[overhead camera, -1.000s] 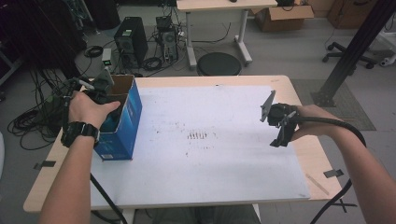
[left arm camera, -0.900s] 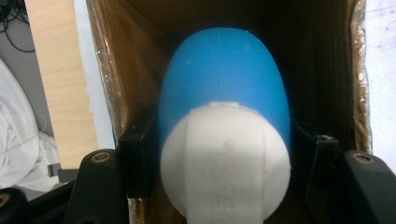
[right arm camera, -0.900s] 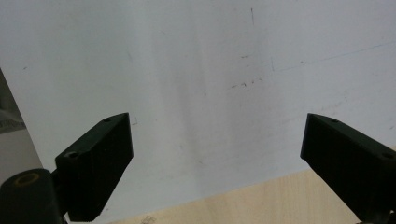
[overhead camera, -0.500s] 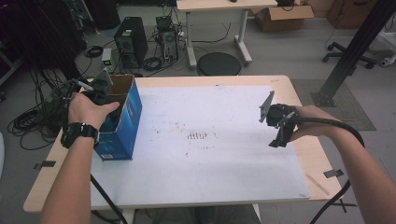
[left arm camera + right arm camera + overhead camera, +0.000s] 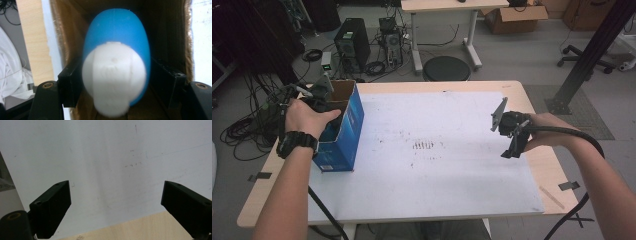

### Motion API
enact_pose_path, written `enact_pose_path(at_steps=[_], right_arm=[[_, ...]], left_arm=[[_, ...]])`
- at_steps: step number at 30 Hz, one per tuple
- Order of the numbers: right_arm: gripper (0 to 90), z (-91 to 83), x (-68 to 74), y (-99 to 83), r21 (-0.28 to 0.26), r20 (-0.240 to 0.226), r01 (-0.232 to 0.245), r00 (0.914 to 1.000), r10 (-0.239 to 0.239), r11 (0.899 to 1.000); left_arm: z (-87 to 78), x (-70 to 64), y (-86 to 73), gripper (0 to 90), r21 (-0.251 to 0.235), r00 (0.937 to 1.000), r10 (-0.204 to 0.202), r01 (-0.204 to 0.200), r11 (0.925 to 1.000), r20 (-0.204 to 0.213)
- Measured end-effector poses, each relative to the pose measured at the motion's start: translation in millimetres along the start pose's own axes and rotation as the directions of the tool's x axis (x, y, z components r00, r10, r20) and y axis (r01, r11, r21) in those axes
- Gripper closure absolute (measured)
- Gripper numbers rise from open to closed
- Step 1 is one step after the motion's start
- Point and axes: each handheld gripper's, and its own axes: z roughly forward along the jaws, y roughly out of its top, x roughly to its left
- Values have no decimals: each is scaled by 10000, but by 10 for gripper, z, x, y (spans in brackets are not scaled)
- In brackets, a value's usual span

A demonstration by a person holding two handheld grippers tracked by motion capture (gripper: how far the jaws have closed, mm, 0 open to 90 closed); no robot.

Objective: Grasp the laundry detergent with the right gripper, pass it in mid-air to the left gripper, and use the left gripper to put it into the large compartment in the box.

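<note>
Left hand-held gripper [image 5: 116,82] inside blue box [image 5: 346,131], clamped on blue-and-white bottle [image 5: 116,60], right hand-held gripper [image 5: 116,202] spread above white sheet [image 5: 105,157]

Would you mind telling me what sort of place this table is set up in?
Most likely a lab or workshop: desktop computer towers and tangled cables sit on the bare floor, with a cardboard box and an office chair behind.

Left gripper [image 5: 319,102], at the frame's left, is pointing downward in the left hand [image 5: 307,117], its jaws closing on something; the right gripper [image 5: 512,132], at right, is hovering in the right hand [image 5: 544,131] with jaws spread wide.
</note>
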Motion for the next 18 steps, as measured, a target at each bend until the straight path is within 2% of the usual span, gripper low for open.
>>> enact_pose_path(at_steps=[2, 5, 13, 16, 17, 18], right_arm=[[90, -16, 6, 1, 58, -11, -100, 9999, 100, 9999], [89, -25, 9, 7, 44, -52, 6, 10000, -5, 10000], [87, -85, 23, 47, -88, 14, 13, 10000, -13, 10000], [86, -106, 33, 52, -182, 44, -44, 10000, 44, 9998], [86, -110, 31, 55, -208, 39, 22, 10000, -21, 9998], [84, -112, 35, 54, -215, 36, 3, 10000, -3, 9998]], left_arm=[[-54, 4, -8, 317, -3, 10000, -26, 26, 10000, 3], [-144, 3, -16, 314, 3, 10000, 57, -57, 10000, -53], [-481, -90, -12, 298, -353, 9968, 673, -688, 9970, -431], [-621, -197, -4, 284, -587, 9926, 1141, -1165, 9915, -422], [-659, -247, 1, 271, -656, 9897, 1375, -1399, 9880, -401], [-695, -302, 8, 266, -716, 9839, 1754, -1775, 9815, -338]])
